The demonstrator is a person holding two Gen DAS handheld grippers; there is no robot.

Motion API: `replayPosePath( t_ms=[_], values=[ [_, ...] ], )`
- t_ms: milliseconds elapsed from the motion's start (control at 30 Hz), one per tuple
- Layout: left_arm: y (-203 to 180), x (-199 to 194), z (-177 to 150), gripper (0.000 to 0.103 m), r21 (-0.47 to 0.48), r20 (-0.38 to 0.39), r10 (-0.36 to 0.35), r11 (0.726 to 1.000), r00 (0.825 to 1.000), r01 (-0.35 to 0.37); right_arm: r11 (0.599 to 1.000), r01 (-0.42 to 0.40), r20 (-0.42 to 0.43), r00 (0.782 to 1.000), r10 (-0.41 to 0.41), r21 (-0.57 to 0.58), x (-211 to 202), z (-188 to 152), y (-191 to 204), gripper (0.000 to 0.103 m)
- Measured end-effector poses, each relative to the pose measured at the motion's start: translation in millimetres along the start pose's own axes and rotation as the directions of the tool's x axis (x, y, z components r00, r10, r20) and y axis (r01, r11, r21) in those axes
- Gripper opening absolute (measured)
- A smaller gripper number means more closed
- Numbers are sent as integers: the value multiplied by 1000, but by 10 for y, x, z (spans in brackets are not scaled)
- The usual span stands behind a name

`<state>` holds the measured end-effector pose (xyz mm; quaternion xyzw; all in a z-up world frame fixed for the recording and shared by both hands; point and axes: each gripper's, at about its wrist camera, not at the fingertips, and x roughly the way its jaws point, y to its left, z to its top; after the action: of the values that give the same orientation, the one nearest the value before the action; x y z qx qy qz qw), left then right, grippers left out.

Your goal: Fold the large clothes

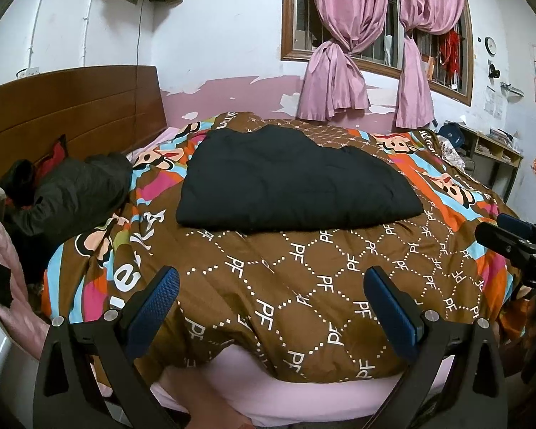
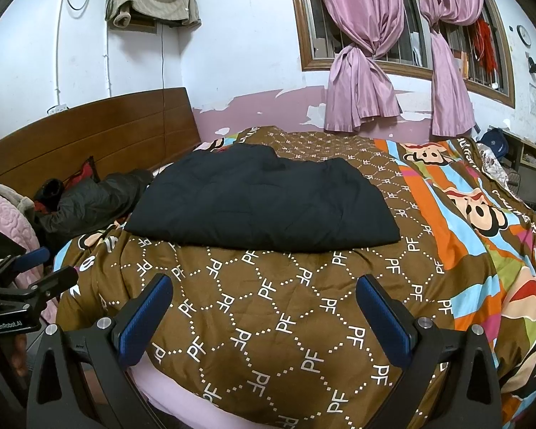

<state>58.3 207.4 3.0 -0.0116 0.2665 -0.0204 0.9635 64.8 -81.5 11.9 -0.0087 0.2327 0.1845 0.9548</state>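
Folded black quilted garment (image 1: 289,186) lies mid-bed; left gripper (image 1: 271,307) and right gripper (image 2: 264,314) hover wide open, empty (soft, bulky: best pinched at near corners).

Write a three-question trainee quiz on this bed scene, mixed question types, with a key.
1. True or false: the black folded garment lies flat on the patterned quilt, touched by neither gripper.
2. Multiple choice: what lies at the headboard end of the bed? A) a crumpled dark grey jacket B) a laptop C) a stack of plates
3. Fill in: the fingers of the left gripper and the right gripper are spread ____ and hold nothing.

Key: 1 true; 2 A; 3 open
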Motion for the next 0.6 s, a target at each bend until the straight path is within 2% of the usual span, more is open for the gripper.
replayPosePath(
  t_ms=[600],
  values=[
    [-3,2,1,101,4,-2,2,1000,1000,-2,1000,1,-4,1000,-1,2,19,-19,40,103]
  ],
)
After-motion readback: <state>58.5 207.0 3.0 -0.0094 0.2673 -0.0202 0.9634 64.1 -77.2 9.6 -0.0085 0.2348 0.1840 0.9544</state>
